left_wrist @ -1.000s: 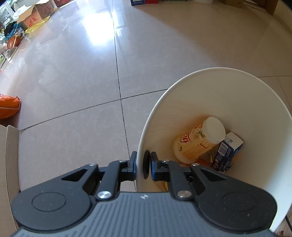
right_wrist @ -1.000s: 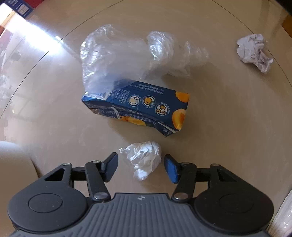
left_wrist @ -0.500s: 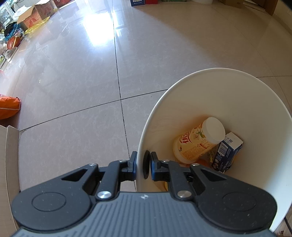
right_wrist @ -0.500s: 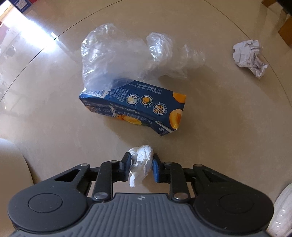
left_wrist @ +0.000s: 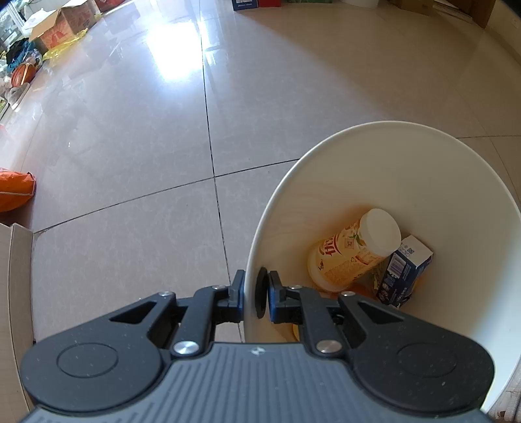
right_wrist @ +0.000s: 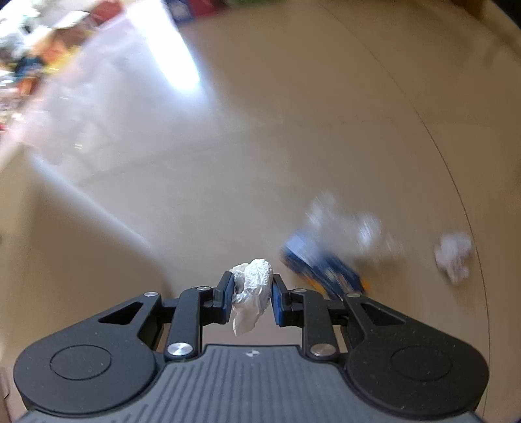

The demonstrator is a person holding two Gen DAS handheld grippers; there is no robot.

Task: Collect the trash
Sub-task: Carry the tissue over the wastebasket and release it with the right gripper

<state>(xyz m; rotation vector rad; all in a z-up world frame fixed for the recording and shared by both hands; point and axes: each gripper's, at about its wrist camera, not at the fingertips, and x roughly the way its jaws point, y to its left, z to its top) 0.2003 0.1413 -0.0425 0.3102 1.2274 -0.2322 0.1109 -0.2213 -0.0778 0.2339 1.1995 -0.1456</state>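
Note:
My left gripper [left_wrist: 256, 296] is shut on the rim of a cream-white trash bin [left_wrist: 423, 169], one jaw outside the wall and one inside. In the bin lie a yellow-labelled bottle with a white cap [left_wrist: 353, 249] and a small blue carton [left_wrist: 403, 270]. My right gripper [right_wrist: 250, 294] is shut on a crumpled white tissue [right_wrist: 252, 286], held above the beige round table [right_wrist: 260, 162]. Lower right of it, blurred, lie a blue juice carton [right_wrist: 322, 266], a clear plastic bag [right_wrist: 351, 227] and a crumpled paper ball [right_wrist: 454, 253].
Glossy floor tiles [left_wrist: 130, 146] spread around the bin. Cardboard boxes [left_wrist: 62, 22] and a ball [left_wrist: 22, 73] sit at the far left. An orange bag [left_wrist: 14, 192] and a cardboard edge [left_wrist: 16, 293] lie at the left.
My right gripper closed on the tissue and lifted it off the table, swinging so the carton, bag and paper ball now sit far lower right. The left gripper and bin stayed still.

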